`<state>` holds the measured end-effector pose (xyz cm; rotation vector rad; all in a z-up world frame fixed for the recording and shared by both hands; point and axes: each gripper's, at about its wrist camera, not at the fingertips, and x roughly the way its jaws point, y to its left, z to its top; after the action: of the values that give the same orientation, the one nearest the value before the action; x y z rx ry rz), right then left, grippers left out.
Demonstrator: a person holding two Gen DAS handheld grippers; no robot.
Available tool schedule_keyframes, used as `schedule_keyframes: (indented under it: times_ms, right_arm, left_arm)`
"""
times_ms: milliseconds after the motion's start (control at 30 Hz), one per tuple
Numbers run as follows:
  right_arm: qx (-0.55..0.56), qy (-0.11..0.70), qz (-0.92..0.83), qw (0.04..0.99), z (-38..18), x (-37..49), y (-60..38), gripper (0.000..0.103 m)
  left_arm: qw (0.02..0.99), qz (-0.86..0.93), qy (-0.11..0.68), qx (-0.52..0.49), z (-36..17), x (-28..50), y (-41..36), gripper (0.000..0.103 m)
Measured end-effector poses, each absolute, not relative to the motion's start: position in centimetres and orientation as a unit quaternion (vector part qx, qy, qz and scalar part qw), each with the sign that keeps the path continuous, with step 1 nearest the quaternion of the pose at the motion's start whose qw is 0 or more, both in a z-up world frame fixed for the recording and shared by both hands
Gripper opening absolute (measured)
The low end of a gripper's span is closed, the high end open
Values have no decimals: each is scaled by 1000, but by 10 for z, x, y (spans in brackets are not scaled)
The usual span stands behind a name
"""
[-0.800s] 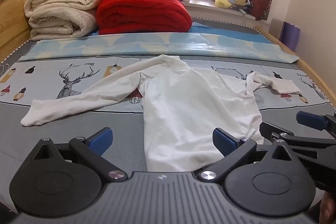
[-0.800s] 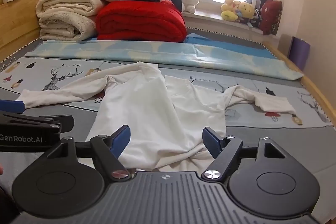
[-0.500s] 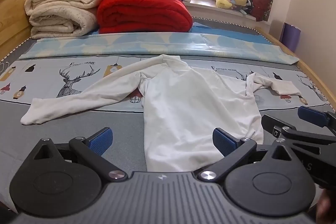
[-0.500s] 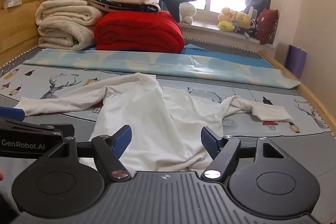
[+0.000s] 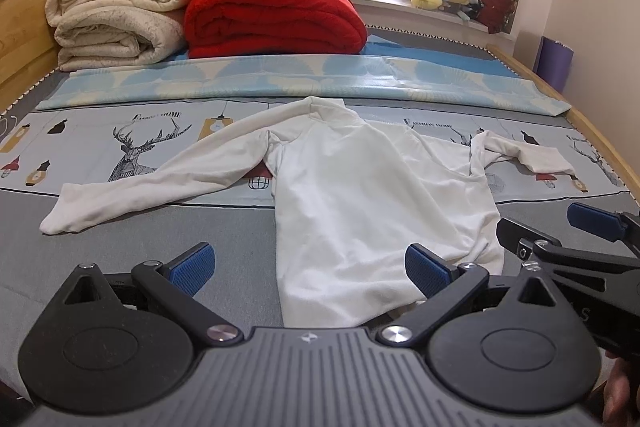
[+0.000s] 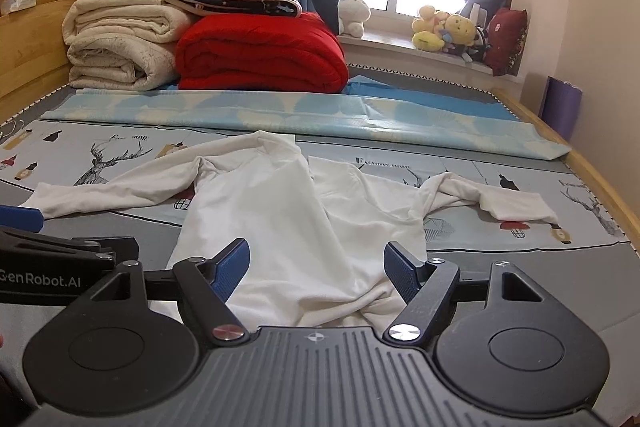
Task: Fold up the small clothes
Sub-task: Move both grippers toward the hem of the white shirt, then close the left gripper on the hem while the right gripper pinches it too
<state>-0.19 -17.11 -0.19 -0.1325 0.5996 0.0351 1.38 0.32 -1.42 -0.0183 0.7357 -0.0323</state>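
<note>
White long-sleeved top (image 5: 372, 203) lies unfolded on the bed, hem between your right tongs (image 6: 316, 273) | sleeves both spread | left tongs (image 5: 308, 269) wide apart, right apart, nothing clamped | every fold remains.

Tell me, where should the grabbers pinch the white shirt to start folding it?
Probably the long sleeve stretched flat across the bed. Pinch near its cuff with the left gripper, coming down from above; the thin flat cloth lies free there, ready to swing over the white shirt.
</note>
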Motion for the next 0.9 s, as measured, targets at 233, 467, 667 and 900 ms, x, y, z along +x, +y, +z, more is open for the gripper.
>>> schedule_keyframes:
  times_ms: [233, 467, 667, 900]
  right_arm:
    - [-57, 290, 19, 955, -3, -1, -172, 76]
    - [-58, 285, 19, 957, -3, -1, -174, 75]
    - [-24, 275, 23, 961, 3, 0, -185, 53]
    - [11, 264, 19, 964, 25, 23, -254, 39]
  left_arm:
    - [932, -15, 361, -9, -16, 15, 2, 102]
    - [931, -15, 365, -9, -15, 15, 1, 102]
    - [936, -6, 352, -18, -8, 18, 16, 93]
    - [926, -64, 369, -49, 14, 63, 70, 24]
